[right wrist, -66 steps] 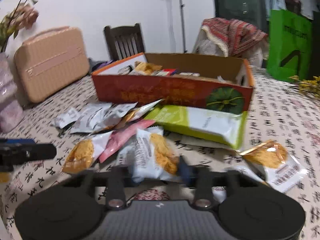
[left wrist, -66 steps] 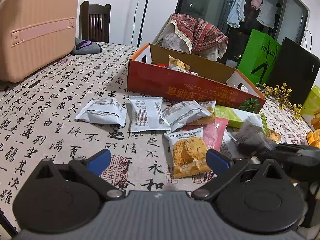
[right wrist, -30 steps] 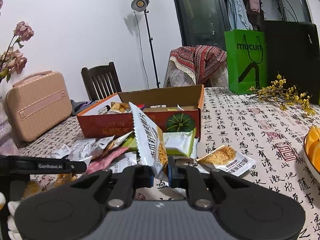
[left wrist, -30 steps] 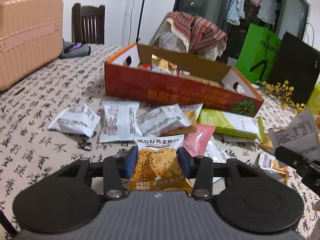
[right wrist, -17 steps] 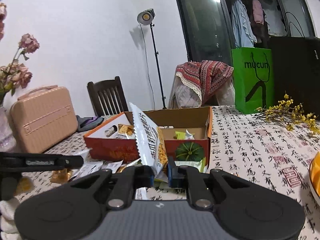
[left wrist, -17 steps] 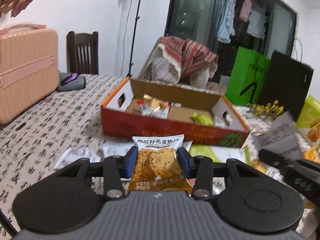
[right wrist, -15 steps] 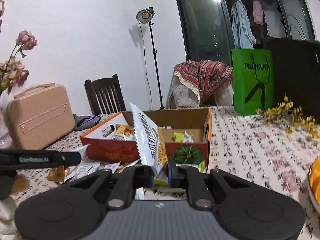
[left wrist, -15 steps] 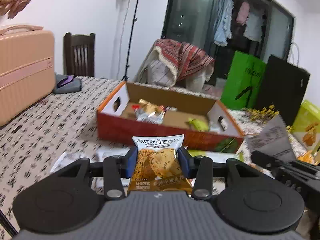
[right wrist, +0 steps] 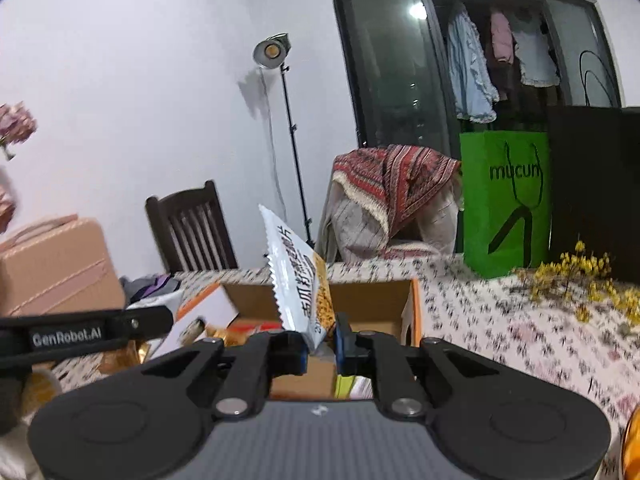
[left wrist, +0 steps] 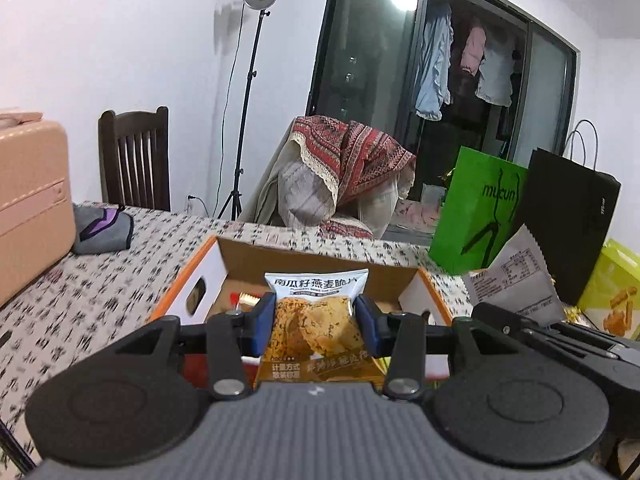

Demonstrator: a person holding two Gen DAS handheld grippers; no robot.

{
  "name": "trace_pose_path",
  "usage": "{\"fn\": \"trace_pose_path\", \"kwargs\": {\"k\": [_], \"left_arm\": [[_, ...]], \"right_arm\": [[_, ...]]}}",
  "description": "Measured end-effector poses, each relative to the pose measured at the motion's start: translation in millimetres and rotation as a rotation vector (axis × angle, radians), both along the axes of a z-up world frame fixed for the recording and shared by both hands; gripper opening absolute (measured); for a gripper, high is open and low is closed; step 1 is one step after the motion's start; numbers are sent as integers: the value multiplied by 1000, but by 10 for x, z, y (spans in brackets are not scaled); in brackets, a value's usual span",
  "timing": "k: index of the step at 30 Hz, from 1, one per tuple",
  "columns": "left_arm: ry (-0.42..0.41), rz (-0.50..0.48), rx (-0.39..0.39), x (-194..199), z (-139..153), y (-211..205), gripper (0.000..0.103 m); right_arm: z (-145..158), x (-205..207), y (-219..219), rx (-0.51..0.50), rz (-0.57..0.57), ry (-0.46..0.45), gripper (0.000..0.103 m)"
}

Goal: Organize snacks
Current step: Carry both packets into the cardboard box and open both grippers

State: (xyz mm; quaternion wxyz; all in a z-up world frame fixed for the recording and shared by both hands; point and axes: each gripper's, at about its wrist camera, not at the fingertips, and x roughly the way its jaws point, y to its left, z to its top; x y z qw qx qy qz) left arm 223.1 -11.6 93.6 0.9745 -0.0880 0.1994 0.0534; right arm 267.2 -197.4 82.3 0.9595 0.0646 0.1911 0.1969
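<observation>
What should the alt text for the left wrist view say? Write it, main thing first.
The left gripper clamps a snack packet flat-on, in front of an open cardboard box on a calligraphy-print tablecloth. At right, the right gripper holds a second packet.

A white tablecloth (left wrist: 100, 292) bears black calligraphy. The open cardboard box (left wrist: 320, 264) is brown inside with orange rims and white end flaps. The plastic snack packet (left wrist: 316, 320) is white-topped, seemingly golden-brown below. Blue pads (left wrist: 262, 320) line black fingers.
</observation>
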Motion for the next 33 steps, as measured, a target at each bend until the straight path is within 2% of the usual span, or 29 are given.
{"fn": "trace_pose_path", "kwargs": {"k": [8, 14, 21, 29, 30, 31, 32, 33], "left_arm": [[3, 6, -10, 578, 26, -29, 43], [3, 61, 9, 915, -194, 56, 43], [73, 76, 18, 1115, -479, 184, 43], [63, 55, 23, 1101, -500, 205, 44], [61, 55, 22, 1096, -494, 198, 49], [54, 53, 25, 1081, -487, 187, 60], [45, 57, 31, 1066, -479, 179, 68], [33, 69, 40, 1045, -467, 168, 83]], "right_arm": [[-23, 491, 113, -3, -39, 28, 12], [-305, 756, 169, -3, -55, 46, 12], [-589, 896, 152, -24, -39, 78, 12], [-657, 924, 137, -34, -26, 89, 13], [-657, 927, 144, -37, -20, 88, 15], [-662, 928, 153, -43, -16, 90, 16], [-667, 920, 157, -47, -19, 89, 16], [-672, 917, 156, -48, -22, 89, 26]]}}
